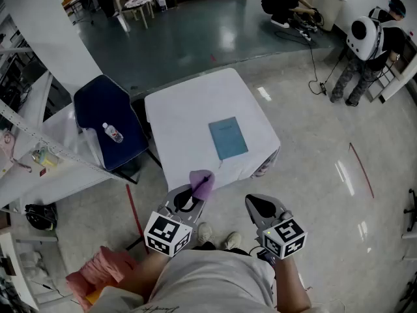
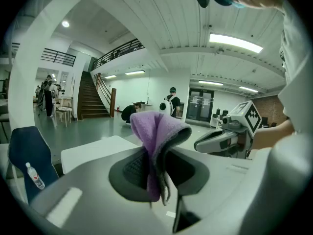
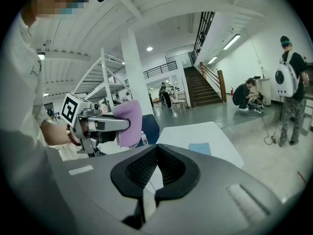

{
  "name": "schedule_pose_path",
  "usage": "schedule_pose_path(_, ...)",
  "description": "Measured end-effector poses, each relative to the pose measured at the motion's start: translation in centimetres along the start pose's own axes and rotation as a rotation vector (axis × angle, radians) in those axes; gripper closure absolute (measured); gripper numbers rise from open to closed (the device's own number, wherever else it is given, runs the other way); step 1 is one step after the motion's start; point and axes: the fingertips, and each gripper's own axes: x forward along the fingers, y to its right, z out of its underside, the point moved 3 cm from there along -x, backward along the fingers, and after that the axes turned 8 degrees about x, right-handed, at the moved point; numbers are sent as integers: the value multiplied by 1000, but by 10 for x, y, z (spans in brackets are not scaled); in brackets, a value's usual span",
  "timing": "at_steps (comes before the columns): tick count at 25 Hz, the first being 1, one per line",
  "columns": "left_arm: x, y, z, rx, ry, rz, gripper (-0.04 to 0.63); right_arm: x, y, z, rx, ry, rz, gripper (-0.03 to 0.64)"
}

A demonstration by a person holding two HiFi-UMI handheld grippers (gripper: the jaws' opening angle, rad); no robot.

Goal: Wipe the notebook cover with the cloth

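Left gripper (image 1: 191, 197) held close to the body, jaws clamped on the purple cloth (image 1: 202, 182) (it flops out over the tips). Right gripper (image 1: 260, 207) beside it, jaws closed together, nothing between them. The blue notebook (image 1: 228, 137) lies flat on the white table (image 1: 186, 113), well ahead of both

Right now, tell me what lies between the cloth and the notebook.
Head view: only bare white table between the purple cloth and the blue notebook.
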Motion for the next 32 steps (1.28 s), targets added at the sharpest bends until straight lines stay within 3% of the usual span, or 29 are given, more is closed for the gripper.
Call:
schedule_pose_path(9, -2, -8, 1, 4, 3, 14, 518, 12, -10, -2, -17, -7, -13, 603)
schedule_pose_path(14, -5, -16, 3, 4, 11, 22, 518, 17, -9, -8, 13, 40, 22, 603)
schedule_pose_path(32, -14, -45, 10, 1, 35, 73, 518, 41, -33, -6, 23, 48, 73, 603)
